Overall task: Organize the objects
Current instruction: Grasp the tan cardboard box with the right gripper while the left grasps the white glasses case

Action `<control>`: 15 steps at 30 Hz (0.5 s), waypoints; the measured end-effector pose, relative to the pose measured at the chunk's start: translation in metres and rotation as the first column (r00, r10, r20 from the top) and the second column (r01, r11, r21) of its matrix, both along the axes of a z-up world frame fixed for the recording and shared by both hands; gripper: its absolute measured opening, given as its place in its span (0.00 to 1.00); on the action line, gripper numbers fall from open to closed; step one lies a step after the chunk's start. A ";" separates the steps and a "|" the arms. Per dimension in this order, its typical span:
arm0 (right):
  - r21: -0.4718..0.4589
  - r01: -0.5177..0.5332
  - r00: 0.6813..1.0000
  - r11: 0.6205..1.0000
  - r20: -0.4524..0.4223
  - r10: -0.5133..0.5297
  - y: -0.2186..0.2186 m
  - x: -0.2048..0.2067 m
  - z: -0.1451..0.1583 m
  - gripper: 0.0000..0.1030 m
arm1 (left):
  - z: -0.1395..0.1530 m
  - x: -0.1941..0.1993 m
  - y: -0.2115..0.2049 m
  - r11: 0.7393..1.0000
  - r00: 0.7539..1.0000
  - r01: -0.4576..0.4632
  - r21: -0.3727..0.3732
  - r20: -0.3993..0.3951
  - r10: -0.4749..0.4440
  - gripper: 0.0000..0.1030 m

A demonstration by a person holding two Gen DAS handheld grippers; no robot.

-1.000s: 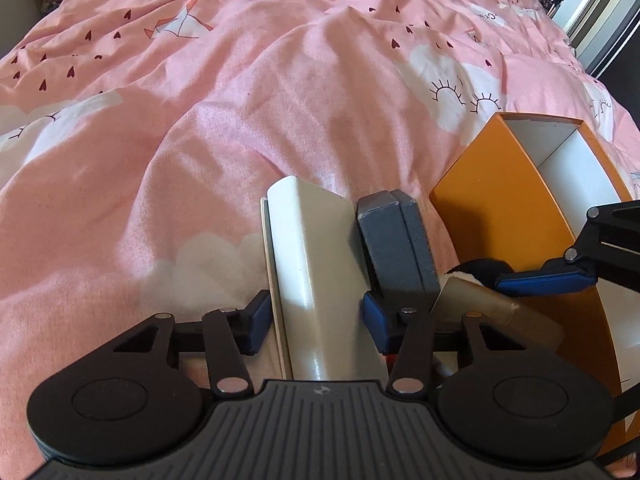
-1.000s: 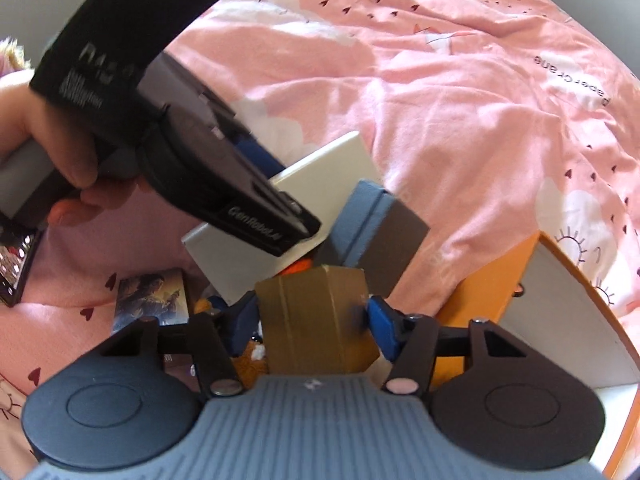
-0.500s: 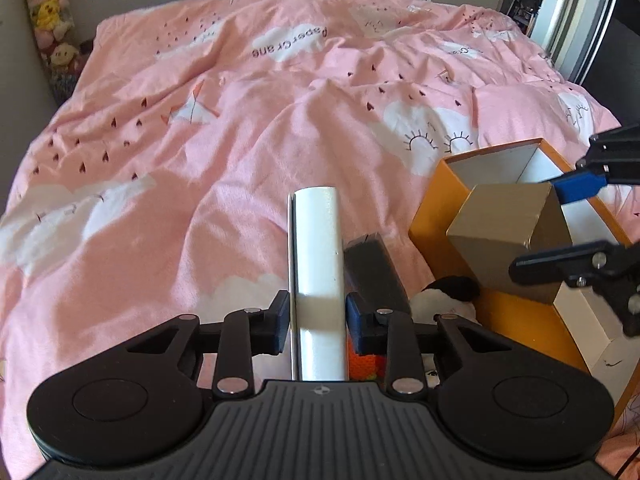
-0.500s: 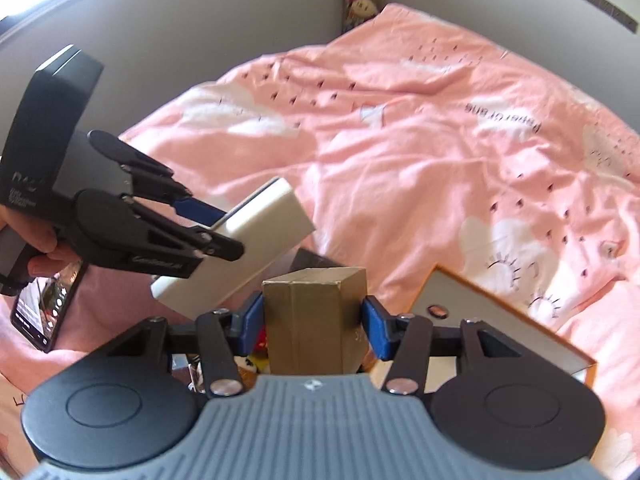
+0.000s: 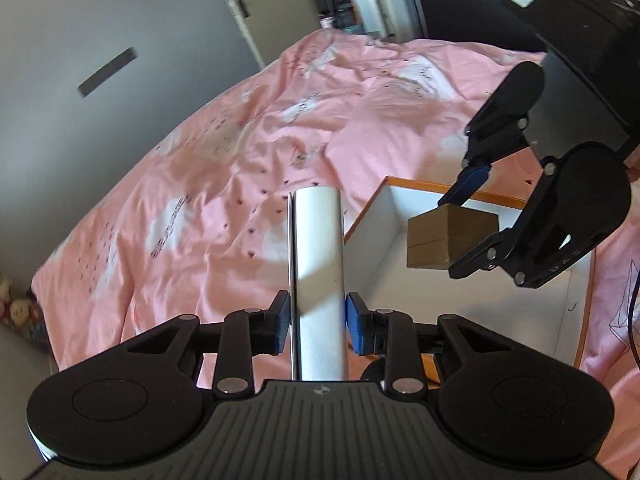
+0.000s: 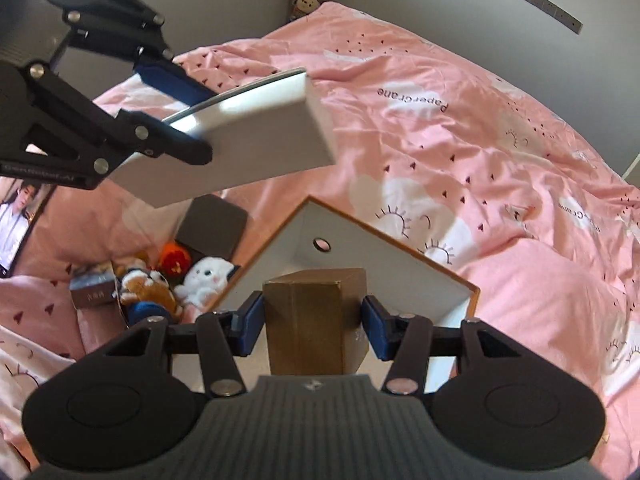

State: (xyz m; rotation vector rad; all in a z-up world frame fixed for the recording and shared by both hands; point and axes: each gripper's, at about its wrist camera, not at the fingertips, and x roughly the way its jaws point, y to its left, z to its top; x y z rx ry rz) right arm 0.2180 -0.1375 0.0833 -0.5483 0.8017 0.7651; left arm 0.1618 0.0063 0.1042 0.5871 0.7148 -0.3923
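My left gripper [image 5: 316, 320] is shut on a flat white box [image 5: 318, 248], which stands on edge and is held in the air over the pink bedspread. The right wrist view shows the same white box [image 6: 256, 148] in the left gripper [image 6: 206, 122], up at the left. My right gripper [image 6: 314, 324] is shut on a brown cardboard box [image 6: 312, 312]. It hangs above the open orange bin [image 6: 400, 240], whose inside is white. From the left wrist view, the brown box [image 5: 448, 236] and the right gripper [image 5: 472, 220] are over the bin [image 5: 384, 236].
To the left of the bin lies a pile: a dark grey box [image 6: 212, 226], a white plush toy [image 6: 204, 276], a brown plush toy [image 6: 148, 284], an orange toy [image 6: 174, 256] and a small printed box [image 6: 94, 290]. A screen with a picture on it [image 6: 16, 216] lies at the far left. The rumpled pink bedspread [image 5: 240, 160] covers the bed.
The left jaws closed on the white box and lifted it on edge off the pile. The right gripper carried the brown box up and over the orange bin.
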 end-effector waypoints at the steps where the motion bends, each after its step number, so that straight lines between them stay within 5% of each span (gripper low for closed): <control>1: -0.011 0.008 1.000 1.000 -0.003 -0.008 -0.004 0.002 -0.004 0.53 | -0.002 0.003 -0.012 0.999 0.999 0.040 0.020 0.000 -0.040 0.33; 8: -0.094 0.034 0.999 0.995 -0.038 -0.038 -0.024 0.017 -0.034 0.53 | -0.059 0.032 -0.076 0.957 0.973 0.229 0.179 -0.067 -0.221 0.32; 15: -0.153 -0.017 0.996 0.988 -0.086 0.004 -0.034 0.038 -0.069 0.53 | -0.125 0.045 -0.092 0.864 0.940 0.331 0.378 -0.055 -0.336 0.32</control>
